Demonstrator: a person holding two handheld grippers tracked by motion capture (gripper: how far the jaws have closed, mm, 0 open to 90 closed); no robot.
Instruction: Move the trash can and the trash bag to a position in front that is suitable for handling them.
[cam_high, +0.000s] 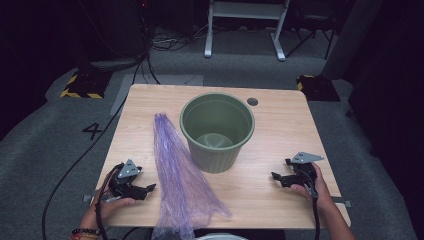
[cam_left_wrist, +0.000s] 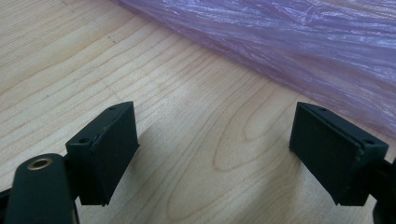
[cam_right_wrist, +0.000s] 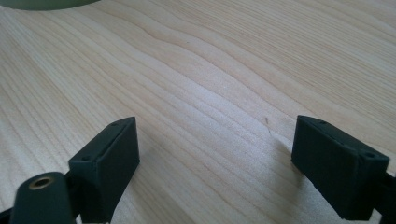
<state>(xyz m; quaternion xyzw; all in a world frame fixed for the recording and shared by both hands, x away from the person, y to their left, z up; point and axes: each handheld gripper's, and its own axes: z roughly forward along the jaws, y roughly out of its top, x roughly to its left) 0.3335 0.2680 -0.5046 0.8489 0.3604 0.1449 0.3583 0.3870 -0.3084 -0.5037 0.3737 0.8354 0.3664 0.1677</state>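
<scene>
Beside the green bin (cam_high: 217, 131), on its left as the high view shows it, lies the purple plastic bag (cam_high: 180, 177), flat on the table (cam_high: 280, 190) and not yet touched (so I judge the work barely begun). You have nothing in hand: your left gripper (cam_high: 148, 189) rests just left of the bag with its jaws apart, and your right gripper (cam_high: 278, 177) sits well to the bin's right, jaws likewise apart over bare wood. The bag's long axis runs from its narrow gathered end, level with the bin's rim, to the wide end spilling over the near edge. The bin stands upright and empty; lifting, opening and fitting the bag all seem left to do.
</scene>
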